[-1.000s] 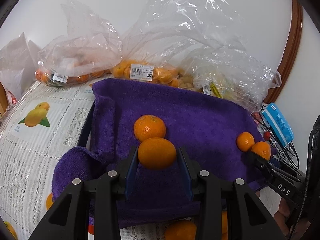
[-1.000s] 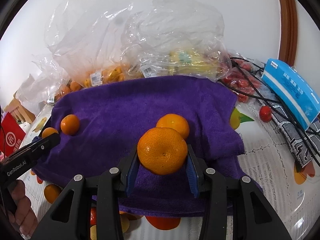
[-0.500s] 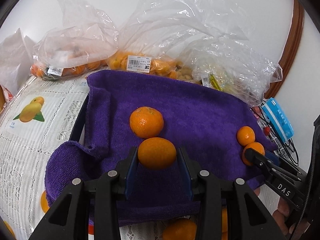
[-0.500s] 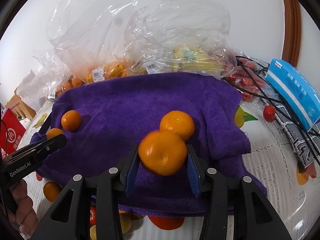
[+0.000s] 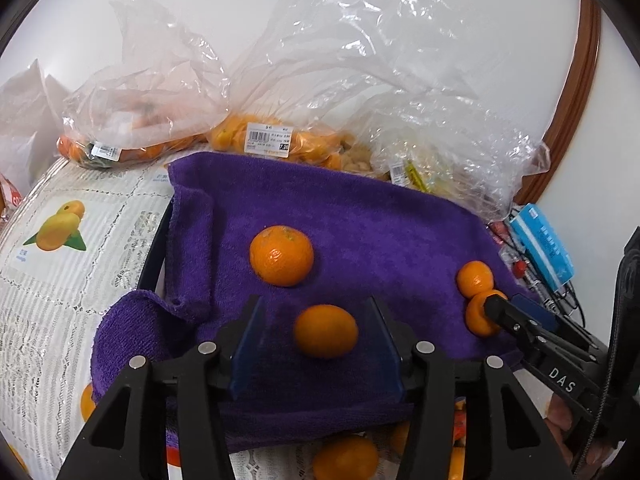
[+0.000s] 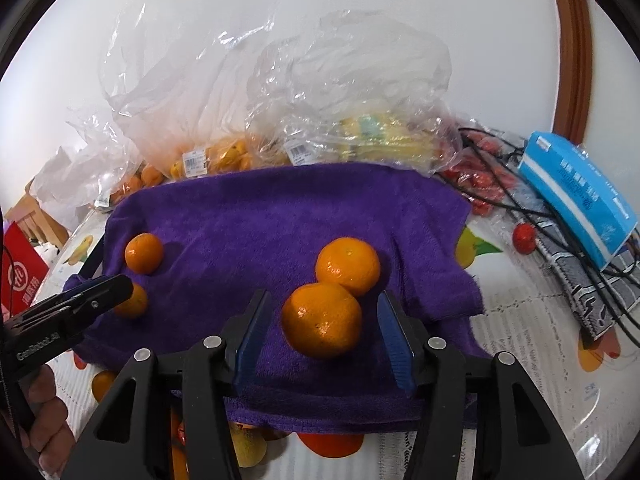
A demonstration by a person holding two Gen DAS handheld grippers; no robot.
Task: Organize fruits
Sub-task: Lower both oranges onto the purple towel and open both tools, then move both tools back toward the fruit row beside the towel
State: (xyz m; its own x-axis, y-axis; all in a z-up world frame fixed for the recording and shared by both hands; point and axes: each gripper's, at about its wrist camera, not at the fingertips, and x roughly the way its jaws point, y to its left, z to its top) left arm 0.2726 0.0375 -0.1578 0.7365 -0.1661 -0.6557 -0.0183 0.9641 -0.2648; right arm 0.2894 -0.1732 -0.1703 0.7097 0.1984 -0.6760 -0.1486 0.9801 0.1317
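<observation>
A purple towel lies on the table, also in the right wrist view. My left gripper is open; an orange lies between its spread jaws, apart from both, beside another orange. My right gripper is open too; an orange sits free between its jaws, touching a second orange. Each view shows the other gripper's tip beside the other pair of oranges.
Clear plastic bags of oranges and yellow fruit stand behind the towel. A blue box, black cables and small red fruits lie at the right. The tablecloth has fruit prints. A red bag is at far left.
Both grippers opened and let go of their oranges, which now lie on the towel. Both grippers came lower and closer to the towel.
</observation>
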